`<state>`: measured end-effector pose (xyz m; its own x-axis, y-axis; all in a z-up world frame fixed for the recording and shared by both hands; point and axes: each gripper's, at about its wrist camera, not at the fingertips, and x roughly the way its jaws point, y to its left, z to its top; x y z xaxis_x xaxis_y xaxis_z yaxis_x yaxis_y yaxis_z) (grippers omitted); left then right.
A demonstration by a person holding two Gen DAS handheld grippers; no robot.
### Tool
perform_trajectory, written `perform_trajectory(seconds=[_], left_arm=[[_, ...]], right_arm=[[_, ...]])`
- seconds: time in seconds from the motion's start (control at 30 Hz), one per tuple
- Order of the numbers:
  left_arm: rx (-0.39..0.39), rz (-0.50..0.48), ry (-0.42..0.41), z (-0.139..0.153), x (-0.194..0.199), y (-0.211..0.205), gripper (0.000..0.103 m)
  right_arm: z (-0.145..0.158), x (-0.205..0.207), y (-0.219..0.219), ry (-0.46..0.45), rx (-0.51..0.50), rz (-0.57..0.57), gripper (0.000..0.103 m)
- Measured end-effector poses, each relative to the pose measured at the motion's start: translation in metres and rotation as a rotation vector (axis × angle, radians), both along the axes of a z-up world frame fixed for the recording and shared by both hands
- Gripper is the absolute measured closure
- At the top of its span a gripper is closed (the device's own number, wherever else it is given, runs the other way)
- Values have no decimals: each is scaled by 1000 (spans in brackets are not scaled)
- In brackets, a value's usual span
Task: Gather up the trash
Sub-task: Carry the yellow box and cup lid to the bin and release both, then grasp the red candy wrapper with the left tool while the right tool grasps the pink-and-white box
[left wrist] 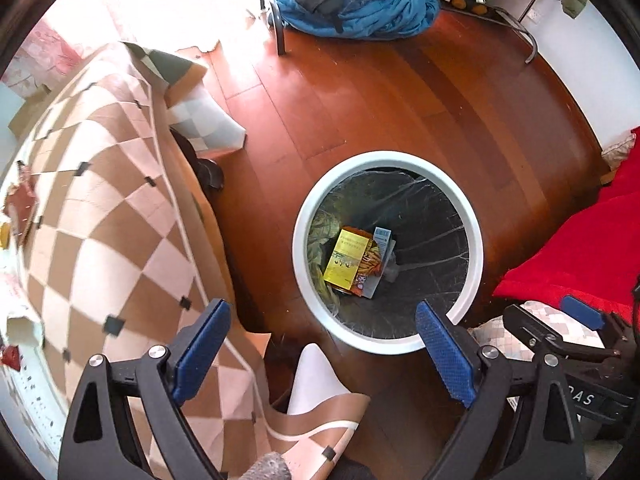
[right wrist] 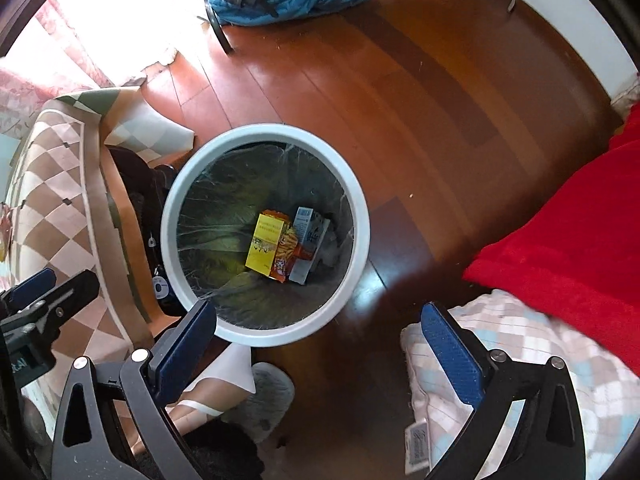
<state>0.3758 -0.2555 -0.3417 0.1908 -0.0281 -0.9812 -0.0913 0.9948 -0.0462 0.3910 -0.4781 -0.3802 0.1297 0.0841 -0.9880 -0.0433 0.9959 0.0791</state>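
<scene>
— Trash bin (left wrist: 306, 208) is sitting on the wooden floor (left wrist: 380, 92), just ahead of both claws. How are they standing?

— Left gripper (left wrist: 323, 354) is spreading its blue pads (left wrist: 202, 350) wide, gripping nothing. Right gripper (right wrist: 320, 356) is gaping the same way, empty, just short of the bin's white rim.

— Anything readable?

— Inside the bin, a yellow box (right wrist: 265, 247) is lying beside an orange snack packet (right wrist: 285, 259) and a blue-and-white carton (right wrist: 307, 248). Print is showing on all three, too small to read. Left view is catching the letters "AS" on the right gripper's body.

— What is differing between views?

— Left view is showing a checkered cloth (left wrist: 100, 216) beside the bin, with scraps at its far edge. Right view is showing a red blanket (right wrist: 568, 240), a grey slipper (right wrist: 266, 396) and a sewn tag, unreadable.
</scene>
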Motion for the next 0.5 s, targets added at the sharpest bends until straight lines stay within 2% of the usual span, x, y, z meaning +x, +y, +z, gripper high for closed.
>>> perform_trajectory(seconds=[0.23, 0.5], left_arm=[[13, 1, -80, 47, -19, 2, 8], [30, 12, -185, 113, -46, 12, 8]], right_arm=[[49, -17, 3, -58, -17, 11, 0], [122, -41, 11, -150, 2, -1, 0]])
